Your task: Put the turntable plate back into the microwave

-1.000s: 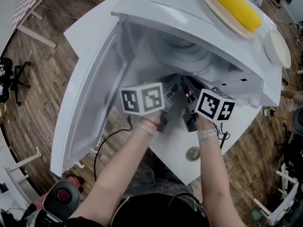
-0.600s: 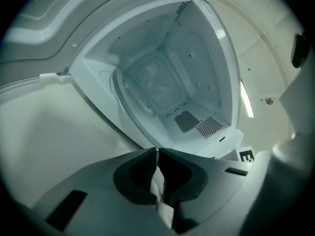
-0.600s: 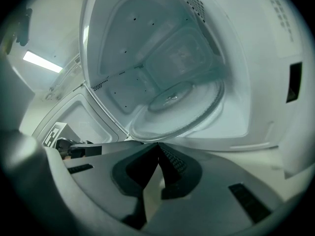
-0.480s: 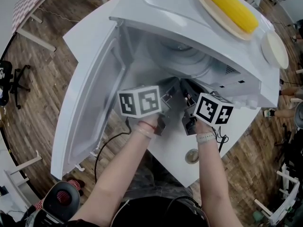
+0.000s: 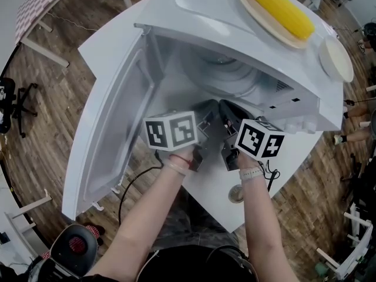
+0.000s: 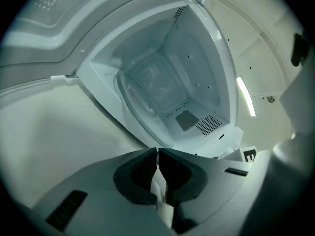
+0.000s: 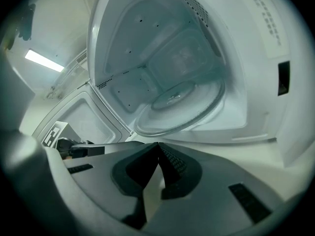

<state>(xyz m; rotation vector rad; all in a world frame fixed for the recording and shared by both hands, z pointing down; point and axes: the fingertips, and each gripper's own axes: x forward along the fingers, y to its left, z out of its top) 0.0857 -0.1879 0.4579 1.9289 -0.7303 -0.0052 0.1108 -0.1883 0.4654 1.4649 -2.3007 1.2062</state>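
The clear glass turntable plate point(image 7: 182, 107) lies on the floor of the open white microwave point(image 5: 235, 22); it shows too as a rim point(image 6: 129, 102) in the left gripper view and as a pale disc point(image 5: 226, 72) in the head view. My left gripper point(image 6: 158, 151) is shut with nothing between its jaws, just outside the cavity's mouth. Beside it, my right gripper point(image 7: 158, 145) is also shut and empty, pointing into the cavity at the plate's near edge. In the head view both grippers point(image 5: 207, 115) point(image 5: 228, 114) sit side by side in front of the opening.
The microwave door point(image 5: 111, 128) hangs open to the left. On top of the microwave lie a corn cob on a plate point(image 5: 276, 7) and a white dish point(image 5: 336, 59). A small round object point(image 5: 236, 194) and a black cable point(image 5: 132, 178) lie near the white table's front edge.
Both grippers have drawn back slightly from the microwave opening toward the person. The plate stays inside the cavity.
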